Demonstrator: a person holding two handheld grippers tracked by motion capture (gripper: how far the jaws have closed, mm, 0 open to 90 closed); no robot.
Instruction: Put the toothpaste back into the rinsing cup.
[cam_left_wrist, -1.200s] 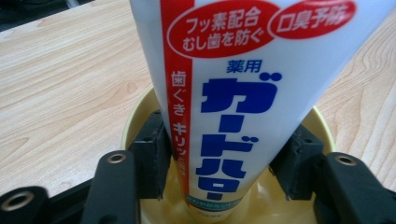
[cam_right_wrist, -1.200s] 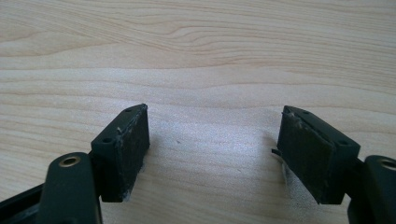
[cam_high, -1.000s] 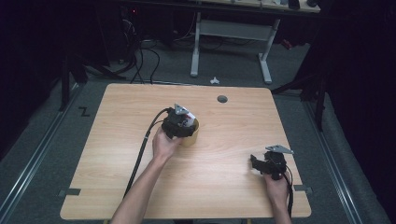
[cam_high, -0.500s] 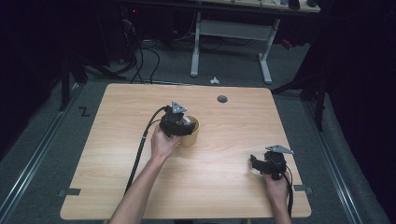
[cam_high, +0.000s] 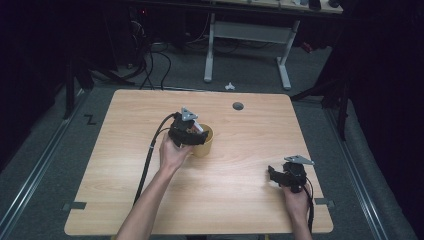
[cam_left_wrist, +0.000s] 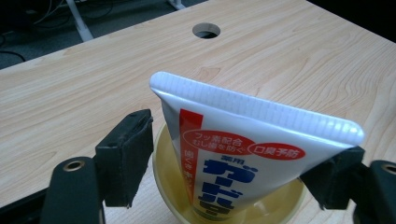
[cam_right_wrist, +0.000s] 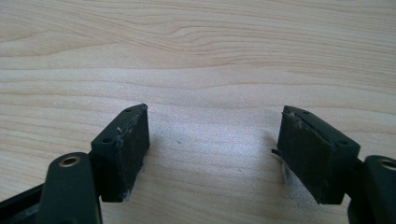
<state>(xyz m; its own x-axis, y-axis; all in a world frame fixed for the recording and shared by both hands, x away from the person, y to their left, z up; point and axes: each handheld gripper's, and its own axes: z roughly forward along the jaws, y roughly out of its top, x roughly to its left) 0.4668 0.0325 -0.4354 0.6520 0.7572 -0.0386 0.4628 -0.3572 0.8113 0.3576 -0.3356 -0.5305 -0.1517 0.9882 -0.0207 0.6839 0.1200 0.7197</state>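
The toothpaste tube (cam_left_wrist: 243, 163) has just been released upright into the yellow cup (cam_high: 204, 141) by the opening left tongs (cam_left_wrist: 233, 158); right tongs (cam_right_wrist: 224, 154) released.

Glossy white plastic tube (cam_left_wrist: 243, 154) with ribbed crimped end, smooth yellow plastic cup (cam_left_wrist: 280, 207), matt pale wood-grain table (cam_left_wrist: 93, 93)

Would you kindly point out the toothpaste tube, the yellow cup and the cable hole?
tube (cam_left_wrist: 243, 163), left gripper view, printed front face.
cup (cam_left_wrist: 163, 172), left gripper view, left inner wall.
hole (cam_left_wrist: 206, 31), left gripper view, its dark opening.
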